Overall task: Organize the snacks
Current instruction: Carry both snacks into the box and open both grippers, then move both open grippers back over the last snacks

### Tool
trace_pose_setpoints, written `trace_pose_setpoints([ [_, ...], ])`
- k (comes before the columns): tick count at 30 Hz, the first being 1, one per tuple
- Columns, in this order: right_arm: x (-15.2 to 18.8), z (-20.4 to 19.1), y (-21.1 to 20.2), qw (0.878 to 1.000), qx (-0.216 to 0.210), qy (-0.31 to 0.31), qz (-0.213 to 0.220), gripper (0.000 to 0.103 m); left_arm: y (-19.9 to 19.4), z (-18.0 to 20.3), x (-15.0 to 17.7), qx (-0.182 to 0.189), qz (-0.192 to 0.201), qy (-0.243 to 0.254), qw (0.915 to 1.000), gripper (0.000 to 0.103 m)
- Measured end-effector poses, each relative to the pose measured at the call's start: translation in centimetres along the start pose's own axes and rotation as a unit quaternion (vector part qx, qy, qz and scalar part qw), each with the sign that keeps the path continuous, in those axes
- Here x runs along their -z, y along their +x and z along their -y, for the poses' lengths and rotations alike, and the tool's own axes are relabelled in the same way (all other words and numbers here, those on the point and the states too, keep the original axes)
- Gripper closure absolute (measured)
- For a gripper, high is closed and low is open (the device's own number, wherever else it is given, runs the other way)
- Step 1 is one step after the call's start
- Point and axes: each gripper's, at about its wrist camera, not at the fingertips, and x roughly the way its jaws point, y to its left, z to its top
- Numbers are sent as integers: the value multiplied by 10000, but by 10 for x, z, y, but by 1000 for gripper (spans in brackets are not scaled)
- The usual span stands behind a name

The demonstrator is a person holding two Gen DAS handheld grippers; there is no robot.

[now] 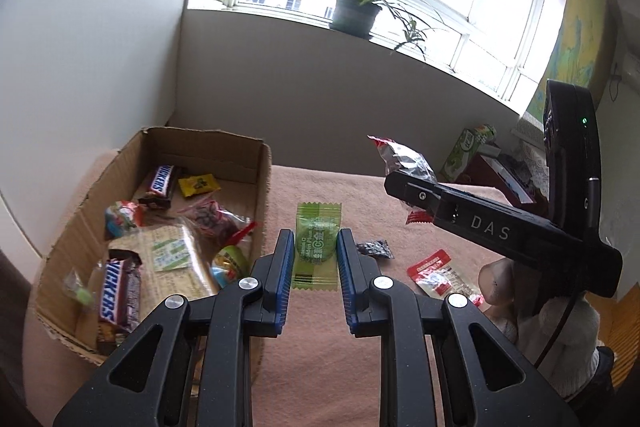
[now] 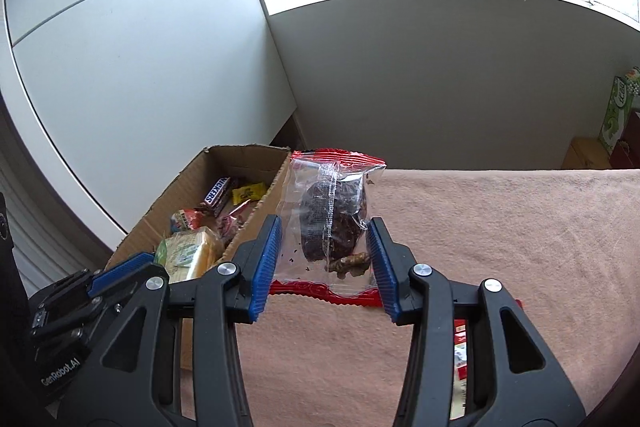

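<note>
A: The right gripper [image 2: 326, 259] is clamped on the clear, red-edged plastic packet with a dark cake inside [image 2: 330, 223]. It hangs in the air above the pink cloth-covered surface [image 2: 500, 247], just beside the right wall of the open brown cardboard box [image 2: 240, 163]. What worries you?

B: The hold. The pads pinch the loose film at the packet's sides, not the cake. I'd judge the film could slide out, and crumbs already sit loose in the bottom.

A: And if it drops now?

B: It lands on the cloth next to the box wall, not inside. The packet also has to clear that wall; a low carry could snag the red edge on the cardboard.

A: The left gripper [image 1: 312, 247]?

B: Spread apart, gripping nothing, either side of the flat green plastic sachet with a round sweet in it [image 1: 316, 247], which lies on the cloth near the box's right wall. Flat film on soft cloth: closing may pinch the cloth too, or push the sachet away.

A: Anything else?

B: The box is crowded along its near end, with the brown Snickers bar [image 1: 118, 295] and the pale cracker pack [image 1: 176, 263]. A new item may perch on top.
</note>
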Motion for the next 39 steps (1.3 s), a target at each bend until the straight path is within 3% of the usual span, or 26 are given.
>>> trace_pose_setpoints([
  [7,5,-38,17,9994,-247,-208,-135,57,-14,-42,-4,-561,240,-217,9979,83],
  [13,15,-67,35,9980,-348,-440,-307,57,-16,-71,0,-898,223,-367,9950,83],
  [20,22,-85,51,9964,-392,-615,-442,56,-17,-95,2,-1023,194,-574,9929,83],
  [23,24,-91,50,9963,-356,-693,-371,42,-18,-100,2,-1041,208,-668,9921,82],
  [25,24,-93,47,9962,-333,-730,-327,31,-19,-103,2,-1073,200,-721,9914,78],
  [29,25,-94,44,9957,-266,-839,-304,29,-21,-104,5,-1161,222,-706,9905,51],
  [39,27,-80,38,9955,-123,-879,-325,29,-24,-101,4,-1186,265,-683,9902,51],
])
